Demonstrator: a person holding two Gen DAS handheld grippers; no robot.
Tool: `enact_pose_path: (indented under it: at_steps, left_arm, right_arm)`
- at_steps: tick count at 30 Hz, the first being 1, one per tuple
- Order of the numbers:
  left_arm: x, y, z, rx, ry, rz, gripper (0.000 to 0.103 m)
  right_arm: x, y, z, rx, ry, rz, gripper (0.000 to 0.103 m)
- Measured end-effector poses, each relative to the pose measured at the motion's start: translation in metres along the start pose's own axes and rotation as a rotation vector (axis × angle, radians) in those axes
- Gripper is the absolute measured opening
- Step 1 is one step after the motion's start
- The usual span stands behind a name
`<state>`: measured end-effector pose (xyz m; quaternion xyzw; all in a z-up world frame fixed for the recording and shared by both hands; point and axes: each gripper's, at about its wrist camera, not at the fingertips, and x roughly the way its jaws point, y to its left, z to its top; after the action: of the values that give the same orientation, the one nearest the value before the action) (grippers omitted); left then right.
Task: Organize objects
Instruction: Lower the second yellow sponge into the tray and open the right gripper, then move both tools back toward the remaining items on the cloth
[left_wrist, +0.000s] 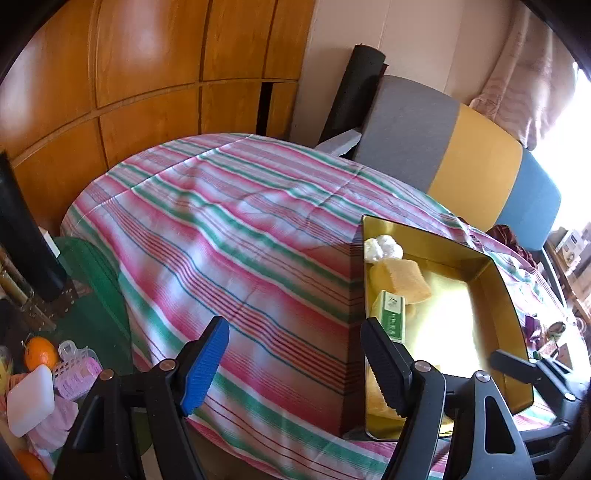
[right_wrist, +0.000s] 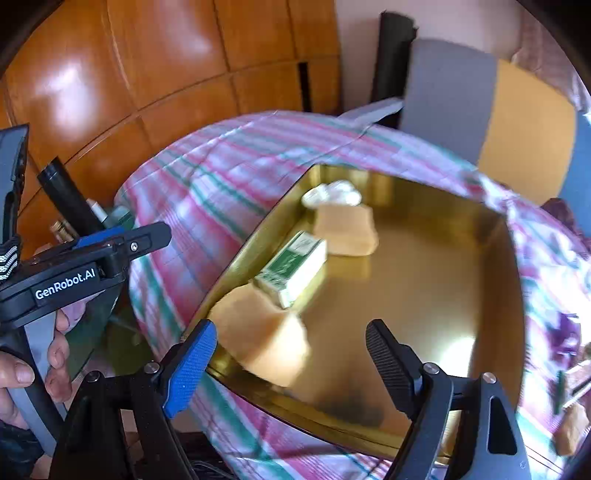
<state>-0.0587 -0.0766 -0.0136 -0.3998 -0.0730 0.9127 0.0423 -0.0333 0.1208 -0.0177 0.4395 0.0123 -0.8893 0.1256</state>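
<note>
Gold-coloured metal tray (right_wrist: 424, 258) sits on a bed covered by a pink, green and white striped sheet (left_wrist: 229, 229), near the sheet's right side. Inside, along the tray's left wall, lie white cotton balls (right_wrist: 332, 194), a yellow sponge (right_wrist: 347, 229), a green-and-white box (right_wrist: 295, 269) and a second sponge (right_wrist: 266, 332); the tray's right half is bare. The right tool (right_wrist: 291, 354) hovers over the tray's near edge, spread wide and empty. The left tool (left_wrist: 295, 354) hangs left of the tray above open sheet, also wide and empty. Oranges (left_wrist: 40, 352), a white block (left_wrist: 29, 398) and pink items (left_wrist: 77, 373) crowd a glass tabletop (left_wrist: 96, 288) at far left.
</note>
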Motion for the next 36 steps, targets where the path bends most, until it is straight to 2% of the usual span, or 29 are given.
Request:
enact_pose_path:
  at_steps: [2,3,5,8,11,15,26,36]
  left_arm:
    - [-0.002,-0.007,0.0,0.017,-0.006,-0.005,0.075]
    - [-0.003,-0.01,0.001,0.024,-0.006,-0.01,0.075]
    - [-0.004,-0.018,0.001,0.038,-0.005,-0.022,0.075]
    - [-0.005,-0.032,0.0,0.065,-0.001,-0.041,0.075]
    - [-0.004,-0.048,-0.003,0.101,0.008,-0.066,0.075]
    - [-0.002,-0.075,-0.006,0.154,0.018,-0.099,0.075]
    - [-0.007,-0.141,-0.015,0.293,0.029,-0.173,0.075]
    - [-0.008,-0.197,-0.022,0.401,0.039,-0.226,0.075]
  right_arm:
    - [-0.005,-0.002,0.0,0.007,-0.014,-0.019,0.085]
    - [-0.016,-0.01,-0.001,0.026,-0.041,-0.066,0.085]
    - [-0.02,-0.013,-0.002,0.034,-0.051,-0.089,0.085]
    - [-0.042,-0.029,-0.006,0.06,-0.093,-0.185,0.085]
    - [-0.051,-0.038,-0.009,0.078,-0.108,-0.22,0.085]
    - [-0.072,-0.063,-0.014,0.124,-0.142,-0.315,0.085]
    - [-0.108,-0.117,-0.031,0.23,-0.192,-0.415,0.085]
    - [-0.129,-0.167,-0.05,0.314,-0.195,-0.51,0.085]
